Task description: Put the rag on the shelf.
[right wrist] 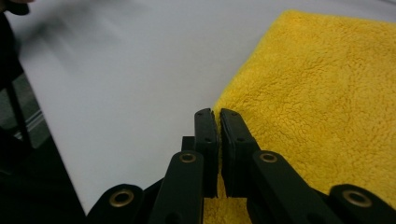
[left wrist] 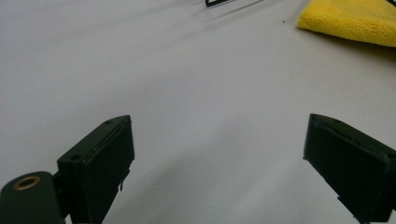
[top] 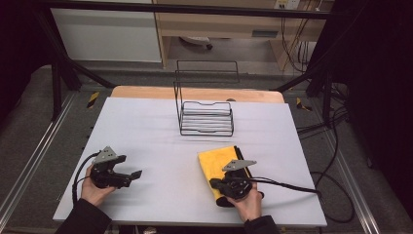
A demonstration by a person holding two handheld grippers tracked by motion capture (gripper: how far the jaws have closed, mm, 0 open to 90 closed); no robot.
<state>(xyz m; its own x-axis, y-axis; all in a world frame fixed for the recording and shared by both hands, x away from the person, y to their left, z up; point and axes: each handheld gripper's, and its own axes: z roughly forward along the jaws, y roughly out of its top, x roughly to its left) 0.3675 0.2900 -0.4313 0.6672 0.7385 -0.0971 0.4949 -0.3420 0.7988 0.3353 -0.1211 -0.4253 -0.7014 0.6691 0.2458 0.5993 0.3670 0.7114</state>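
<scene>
A: Yellow cloth (top: 219, 163) lies folded flat on the worktop (top: 146, 131), near edge, right of centre. Our right gripper (right wrist: 217, 114) sits at its near-left edge, jaws clenched tight. Looks like they've pinched the cloth's edge, but we can't tell for sure.

B: And our left gripper (left wrist: 217, 144)?

A: Well apart to the left, jaws released wide over bare worktop, holding nothing. Wire rack (top: 207, 117) stands farther back, near the middle.

B: What could go wrong, imo?

A: If we've only caught the top layer, lifting would peel the fold open and the rest drags. A shallow pinch could also slip off the fluffy pile. Plus the right cable (top: 287, 186) runs beside the cloth and might snag it.
</scene>
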